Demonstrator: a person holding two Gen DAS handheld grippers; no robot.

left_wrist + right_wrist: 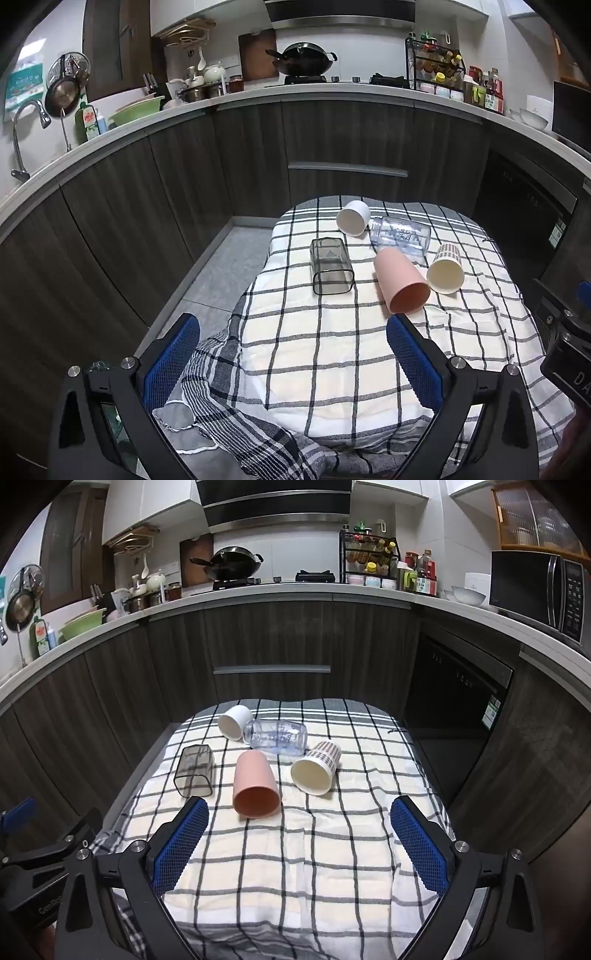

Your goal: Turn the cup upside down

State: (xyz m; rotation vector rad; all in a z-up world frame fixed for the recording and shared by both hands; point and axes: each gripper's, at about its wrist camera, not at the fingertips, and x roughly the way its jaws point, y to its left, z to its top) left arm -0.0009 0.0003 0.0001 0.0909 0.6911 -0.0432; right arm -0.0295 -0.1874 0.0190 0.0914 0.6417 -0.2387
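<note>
Left wrist view first: the left claw point(293, 354) is spread wide with nothing between its blue pads, hovering over the near end of the checked cloth point(332, 362) that covers the worktop. Five cups lie on their sides further up the cloth: a pink cup point(400, 282), a smoky square cup point(330, 269), a white cup point(352, 218), a clear printed cup point(400, 234) and a plaid paper cup point(445, 267). The pink one is closest, its mouth facing the claw and sitting just ahead of the right-hand pad, so off to the right of the claw's centre line. The square cup is more or less dead ahead but further off.

Right wrist view: the right claw point(299, 834) is also fully released and holding nothing. Here the pink cup point(255, 784) lies just ahead, a bit left of centre, mouth towards the camera. The plaid paper cup point(316, 770) is nearly straight ahead, slightly further.

My read is that nothing has been grabbed yet, so this is the approach step. The next move needs one claw to go forward, close across a cup's sides, then lift and rotate it so the rim lands down on the cloth.
</note>
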